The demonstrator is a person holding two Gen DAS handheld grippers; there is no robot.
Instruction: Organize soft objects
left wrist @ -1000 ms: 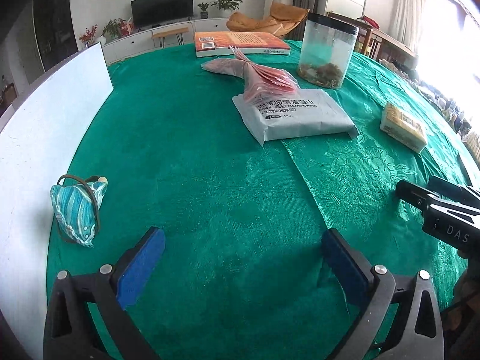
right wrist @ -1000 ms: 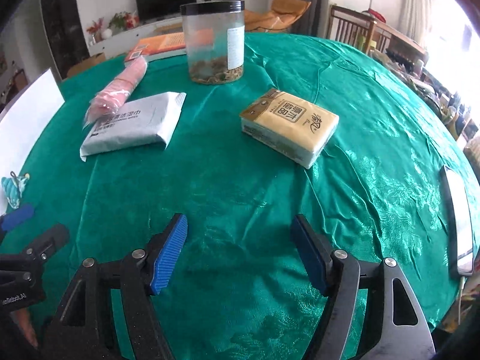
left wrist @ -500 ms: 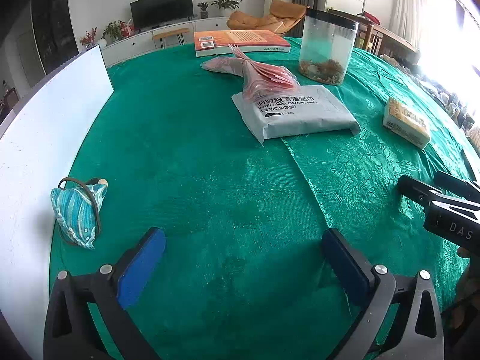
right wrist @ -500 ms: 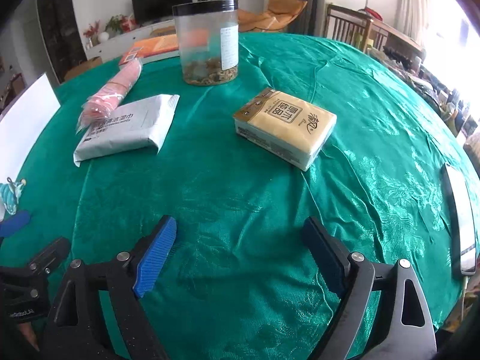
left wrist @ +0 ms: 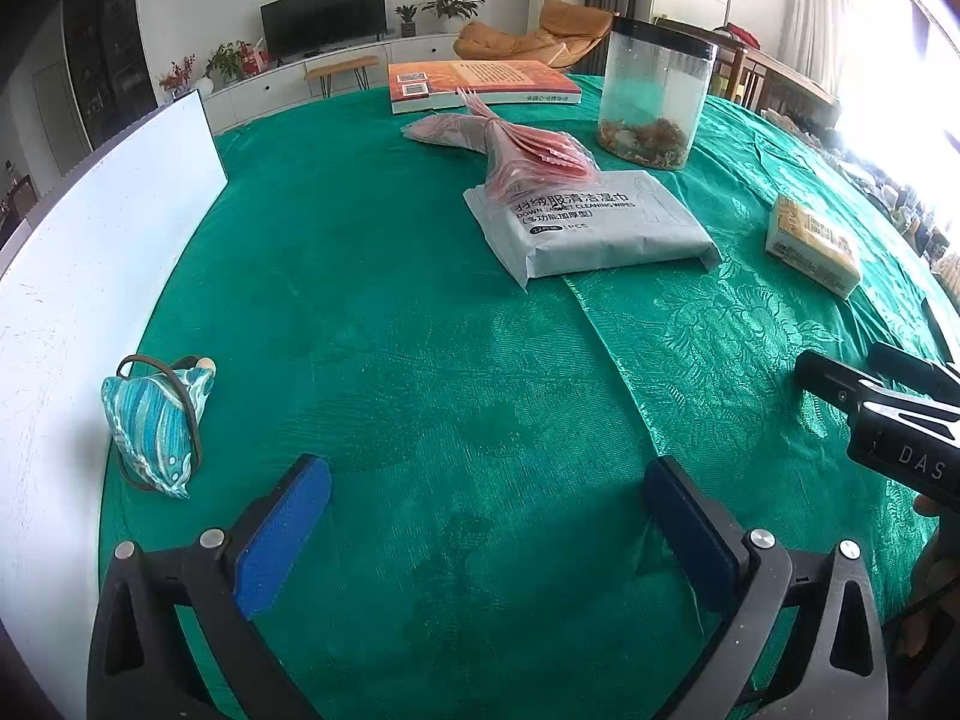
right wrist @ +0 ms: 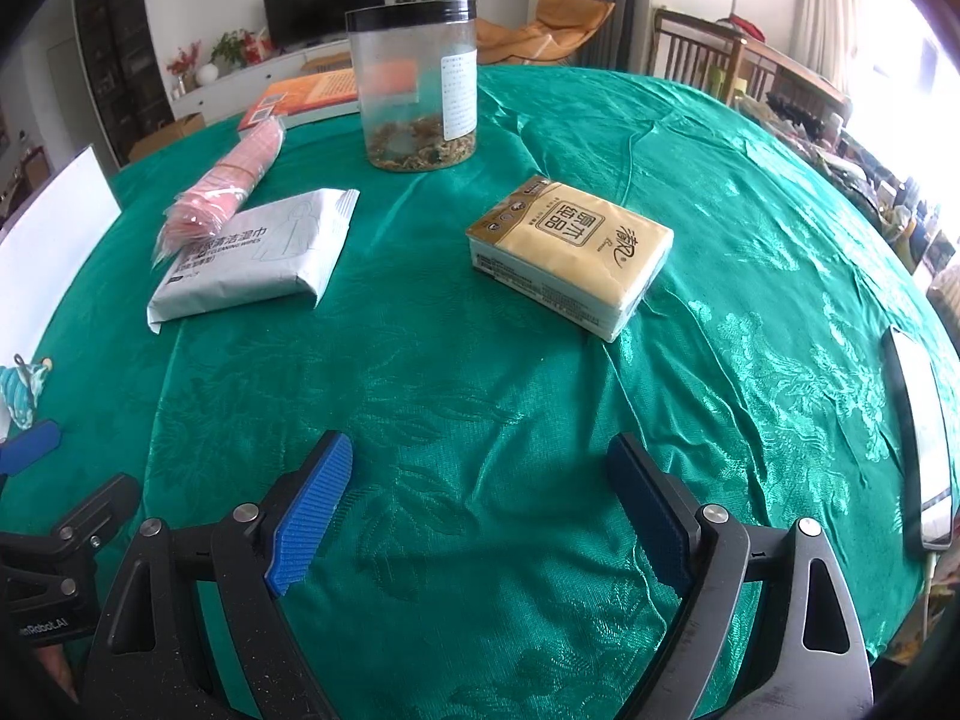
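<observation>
On the green tablecloth lie a grey pack of cleaning wipes [left wrist: 591, 222] [right wrist: 258, 255], a pink bundle in clear wrap [left wrist: 516, 147] [right wrist: 225, 186] resting partly on it, a yellow tissue pack [left wrist: 813, 243] [right wrist: 570, 252] and a small blue striped pouch [left wrist: 156, 420] [right wrist: 21, 390] by the white board. My left gripper [left wrist: 486, 516] is open and empty over bare cloth, the pouch to its left. My right gripper [right wrist: 480, 510] is open and empty, the tissue pack ahead of it.
A clear jar with a black lid [left wrist: 657, 102] [right wrist: 417, 90] and an orange book [left wrist: 480, 81] stand at the far side. A white board [left wrist: 78, 276] stands along the left edge. A phone [right wrist: 921, 438] lies at the right edge. The table rim curves close behind both grippers.
The right gripper has moved forward toward the tissue pack and its jaws have opened wider. The left gripper has barely moved.
</observation>
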